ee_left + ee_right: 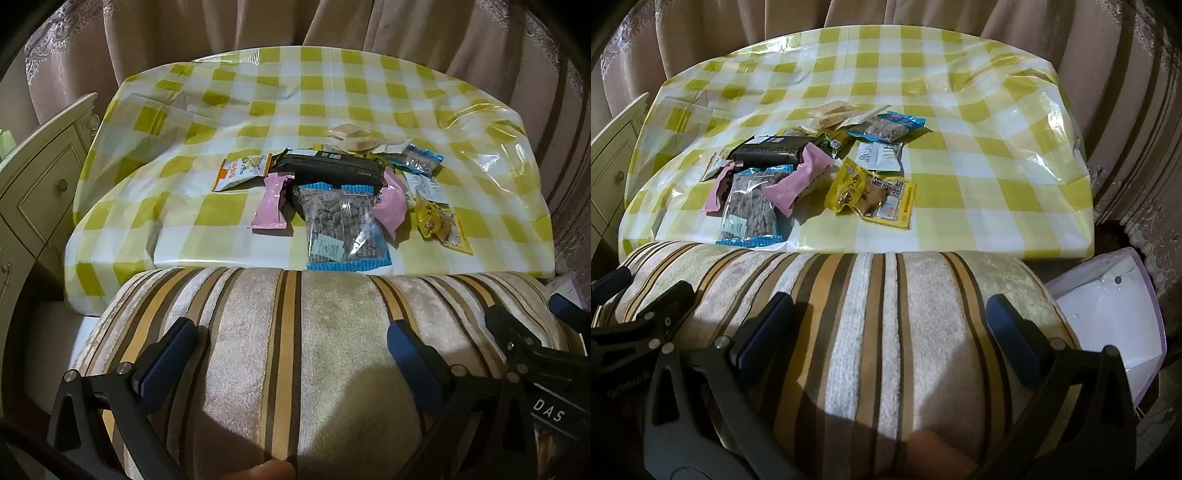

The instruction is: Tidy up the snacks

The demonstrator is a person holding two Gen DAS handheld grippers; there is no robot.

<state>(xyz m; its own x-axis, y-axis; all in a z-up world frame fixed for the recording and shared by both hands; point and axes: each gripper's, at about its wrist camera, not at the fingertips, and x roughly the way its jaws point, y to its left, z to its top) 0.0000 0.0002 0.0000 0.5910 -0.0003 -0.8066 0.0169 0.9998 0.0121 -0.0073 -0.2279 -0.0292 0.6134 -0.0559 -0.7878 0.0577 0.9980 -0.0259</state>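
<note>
Across the middle of both frames, a striped cushion (295,332) lies between the grippers and the snack packets (343,192) heaped on the checked bench (332,92). Both the left gripper (291,358) and the right gripper (890,328) hover with fingers spread wide, holding nothing. Lower right, a white box (1115,314) stands beside the cushion; curtains (923,14) hang behind.

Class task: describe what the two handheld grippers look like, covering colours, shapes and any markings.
Both the left gripper and the right gripper have black angular frames with silver rivets and two fingers tipped with dark blue textured pads. White letters "DAS" mark the right gripper's body in the left wrist view.
</note>
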